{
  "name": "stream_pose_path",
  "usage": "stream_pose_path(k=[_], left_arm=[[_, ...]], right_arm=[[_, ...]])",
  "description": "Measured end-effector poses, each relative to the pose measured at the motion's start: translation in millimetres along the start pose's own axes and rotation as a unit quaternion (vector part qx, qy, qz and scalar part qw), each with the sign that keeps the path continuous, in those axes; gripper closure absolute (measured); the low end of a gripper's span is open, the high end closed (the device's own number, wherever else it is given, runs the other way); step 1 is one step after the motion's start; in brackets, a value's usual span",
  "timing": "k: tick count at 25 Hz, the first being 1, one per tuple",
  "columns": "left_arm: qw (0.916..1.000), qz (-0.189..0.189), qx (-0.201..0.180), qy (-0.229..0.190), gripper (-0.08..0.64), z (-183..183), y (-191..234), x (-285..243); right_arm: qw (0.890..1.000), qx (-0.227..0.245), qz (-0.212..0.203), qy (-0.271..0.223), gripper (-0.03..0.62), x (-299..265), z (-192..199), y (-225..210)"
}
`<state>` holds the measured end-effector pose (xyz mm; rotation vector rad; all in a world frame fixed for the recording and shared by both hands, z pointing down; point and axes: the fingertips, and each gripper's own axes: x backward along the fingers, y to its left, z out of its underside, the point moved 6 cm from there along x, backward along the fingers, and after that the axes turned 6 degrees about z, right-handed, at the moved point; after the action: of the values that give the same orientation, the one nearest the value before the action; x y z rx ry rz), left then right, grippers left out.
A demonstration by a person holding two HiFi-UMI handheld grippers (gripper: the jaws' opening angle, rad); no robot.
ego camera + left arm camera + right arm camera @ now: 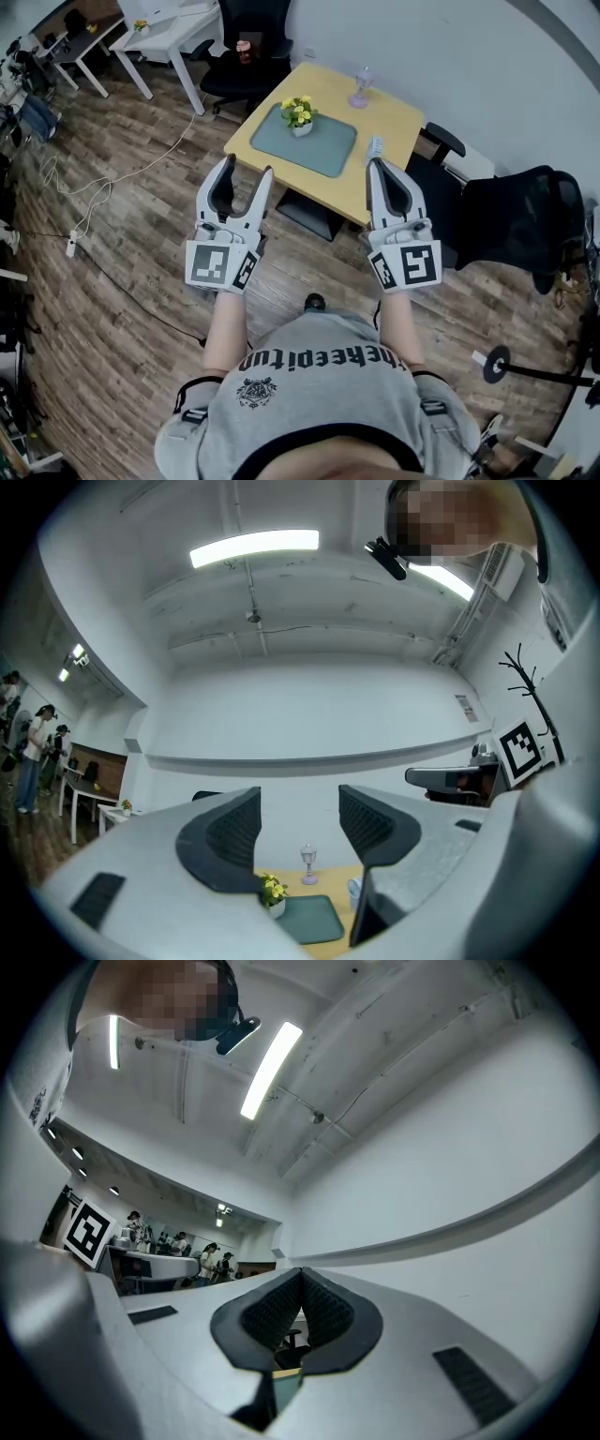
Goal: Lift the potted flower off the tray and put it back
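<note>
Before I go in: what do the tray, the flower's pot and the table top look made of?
Tray: matte grey-green with a raised rim, likely plastic or silicone.
Pot: small, white, smooth, probably ceramic or plastic; too small to tell.
Table: pale yellow, even-toned top, perhaps laminate rather than solid wood.
</note>
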<state>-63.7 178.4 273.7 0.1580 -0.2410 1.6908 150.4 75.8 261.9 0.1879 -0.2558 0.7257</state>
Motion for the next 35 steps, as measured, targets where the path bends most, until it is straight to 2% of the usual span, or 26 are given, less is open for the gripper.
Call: stream_pose_path(k=[3, 8, 14, 21, 27, 35], left_arm=[[1.0000, 0.004, 0.004, 0.001, 0.268, 6.4, 4.9, -21.3], [0.9997, 0.012, 0.018, 0.007, 0.227, 20.0, 7.2, -45.6], [0.9988, 0.026, 0.032, 0.024, 0.212, 36.3, 7.5, -59.8], [0.9986, 0.017, 0.039, 0.032, 0.207, 54.7, 28.1, -88.3], [0.9973, 0.049, 0.039, 0.040, 0.206, 69.8, 54.1, -129.8], [0.9949, 0.066, 0.043, 0.063, 0.207, 99.1, 106.8, -186.3]], right_arm=[[1.000, -0.002, -0.006, -0.003, 0.592, -17.7, 6.8, -12.7], [1.000, -0.007, -0.013, 0.001, 0.591, -34.5, 20.4, -28.3], [1.000, -0.019, -0.016, 0.011, 0.591, -43.6, 36.5, -37.3], [1.000, -0.019, -0.008, 0.013, 0.591, -67.4, 51.0, -50.5], [1.000, -0.016, 0.000, 0.012, 0.591, -112.4, 65.0, -63.0], [1.000, -0.017, 0.000, 0.022, 0.591, -187.9, 93.4, -71.7]])
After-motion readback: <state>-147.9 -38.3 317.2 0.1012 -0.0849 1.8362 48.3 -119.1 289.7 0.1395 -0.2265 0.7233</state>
